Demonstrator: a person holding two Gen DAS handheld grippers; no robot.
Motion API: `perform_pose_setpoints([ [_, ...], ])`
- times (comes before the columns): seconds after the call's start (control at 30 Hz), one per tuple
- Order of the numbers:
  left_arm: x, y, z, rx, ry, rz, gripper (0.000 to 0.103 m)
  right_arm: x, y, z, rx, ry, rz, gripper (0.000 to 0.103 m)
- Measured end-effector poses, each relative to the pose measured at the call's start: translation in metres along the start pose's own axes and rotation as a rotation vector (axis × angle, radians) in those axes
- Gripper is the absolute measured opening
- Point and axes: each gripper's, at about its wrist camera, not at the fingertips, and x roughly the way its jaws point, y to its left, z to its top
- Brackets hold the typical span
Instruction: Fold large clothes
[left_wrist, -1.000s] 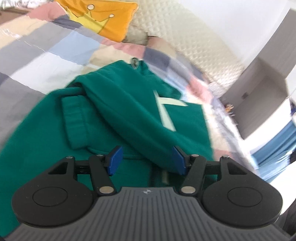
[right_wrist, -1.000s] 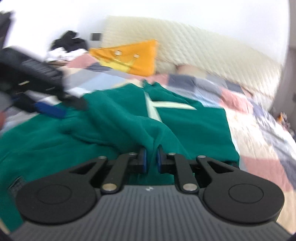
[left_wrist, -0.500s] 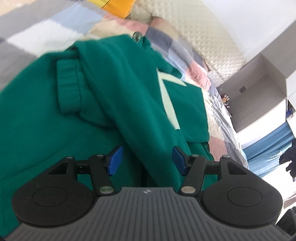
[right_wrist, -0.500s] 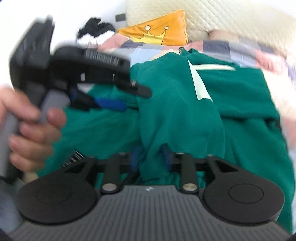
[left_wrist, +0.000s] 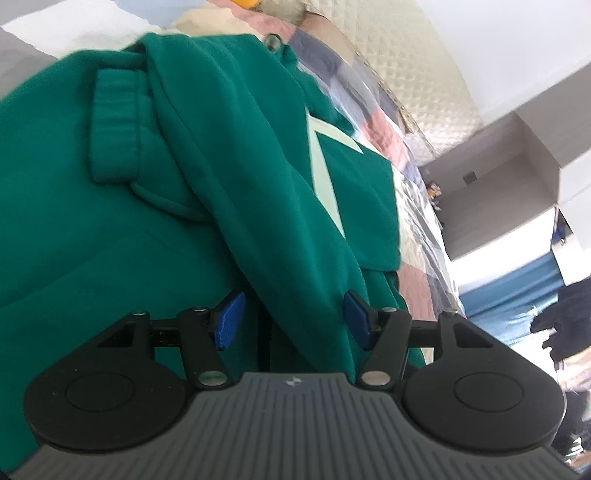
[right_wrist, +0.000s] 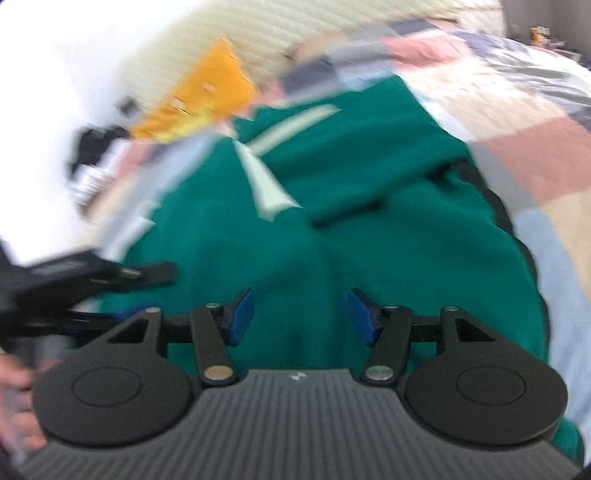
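Two claws worked over a green sweatshirt (left_wrist: 155, 236) spread on a bed. The left claw (left_wrist: 291, 319) angled downward with its blue pads (left_wrist: 229, 320) standing apart, a thick fold of the green fabric running between them; whether the pads touched the cloth could not be told. The right claw (right_wrist: 301, 316) also pointed downward, its jaws opening, the blue pads clear of the cloth and the sweatshirt lying flat just beyond and beneath them. In the right wrist view, blurred by motion, the left claw (right_wrist: 147, 275) reached in from the left edge over the garment's near side, and part of a hand (right_wrist: 14, 373) showed at the lower left.

The sweatshirt lay with a ribbed cuff (left_wrist: 114, 129) on top of its body toward the left, and pale stripes (left_wrist: 325, 173) meeting in a point near the collar. Beyond it, the bed's patchwork quilt (right_wrist: 546, 155) of pink, cream, blue and grey squares stretched to a cream quilted headboard (left_wrist: 417, 77), where an orange pillow (right_wrist: 207, 96) leaned. Blue curtains (left_wrist: 517, 288) hung at the far right in the left wrist view.
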Motion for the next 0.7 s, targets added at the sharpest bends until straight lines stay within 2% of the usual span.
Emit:
perform_pose_setpoints([
  [0.07,0.006,-0.003,-0.004,0.006,0.021,-0.033,0.064,0.014,-0.008,-0.001,0.039,0.040,-0.020,0.060],
  [0.17,0.015,-0.008,-0.012,0.021,0.047,-0.054,0.064,0.027,-0.014,-0.003,0.100,0.089,0.044,0.059],
  [0.33,0.029,-0.011,-0.022,0.060,0.082,-0.012,0.064,0.045,-0.017,-0.003,0.138,0.143,0.088,0.058],
  [0.37,0.032,-0.011,-0.024,0.060,0.088,-0.004,0.064,0.045,-0.018,-0.004,0.143,0.142,0.089,0.056],
  [0.4,0.034,-0.011,-0.025,0.059,0.089,0.003,0.063,0.043,-0.017,-0.004,0.146,0.142,0.093,0.048],
  [0.43,0.036,-0.012,-0.026,0.065,0.090,0.010,0.059,0.041,-0.017,-0.005,0.151,0.143,0.102,0.033],
  [0.47,0.038,-0.013,-0.026,0.081,0.090,0.024,0.049,0.041,-0.018,-0.005,0.163,0.145,0.117,0.025],
  [0.5,0.040,-0.014,-0.027,0.092,0.089,0.037,0.043,0.039,-0.018,-0.006,0.173,0.142,0.121,0.017],
  [0.57,0.042,-0.016,-0.028,0.100,0.083,0.050,0.021,0.033,-0.017,-0.006,0.161,0.121,0.116,0.012],
  [0.7,0.032,-0.018,-0.027,0.098,0.054,0.025,0.013,0.015,-0.017,0.000,0.153,0.041,0.126,0.009],
])
